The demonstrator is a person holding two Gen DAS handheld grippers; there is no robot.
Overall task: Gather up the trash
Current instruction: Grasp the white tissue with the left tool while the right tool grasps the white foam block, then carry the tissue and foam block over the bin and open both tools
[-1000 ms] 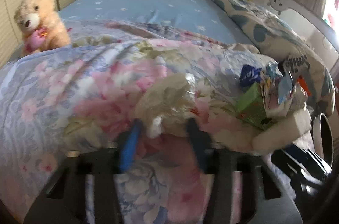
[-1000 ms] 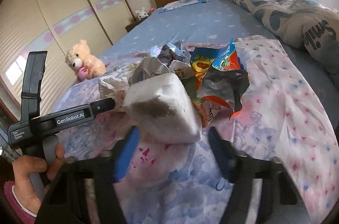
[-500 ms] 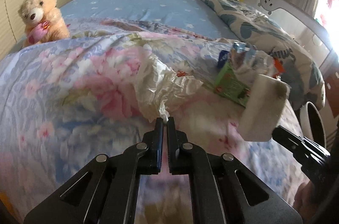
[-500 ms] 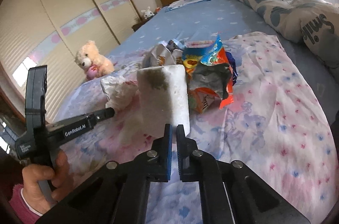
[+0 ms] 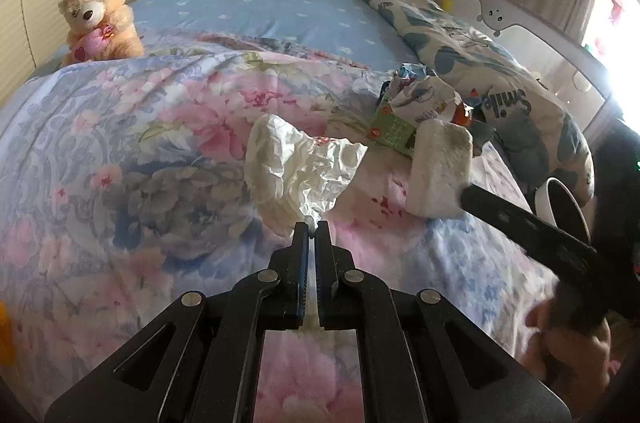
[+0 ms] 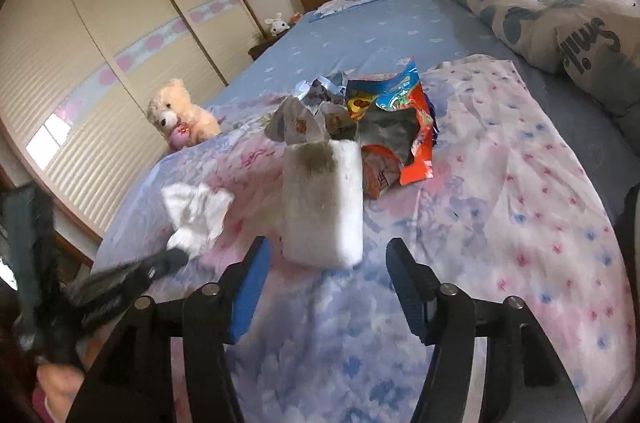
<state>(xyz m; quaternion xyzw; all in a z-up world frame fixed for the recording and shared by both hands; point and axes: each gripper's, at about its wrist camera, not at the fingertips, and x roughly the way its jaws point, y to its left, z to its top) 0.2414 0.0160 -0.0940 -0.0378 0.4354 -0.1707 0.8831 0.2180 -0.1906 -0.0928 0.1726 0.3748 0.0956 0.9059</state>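
Left gripper (image 5: 311, 228): fingers pinched on the white plastic bag (image 5: 298, 169) corner; thin hold may slip.
Right gripper (image 6: 325, 261): fingers opening around the foam block (image 6: 323, 199), untouched; could topple.

Two black hand-held grippers, blue-padded, with silver pivot screws

The left gripper (image 5: 311, 229) is matt black plastic: two slim fingers on angular linkage arms with triangular cut-outs, four round silver screws (image 5: 268, 276) at the pivots, and ribbed blue pads on the inner faces. The right gripper (image 6: 324, 259) has the same black frame and silver screws (image 6: 446, 290), with broad blue pads (image 6: 250, 287) on its fingers. In the right wrist view, at 8 o'clock, the left gripper's black body bears blurred white lettering, and a dark red sleeve (image 6: 38, 401) edge shows at 7 o'clock.
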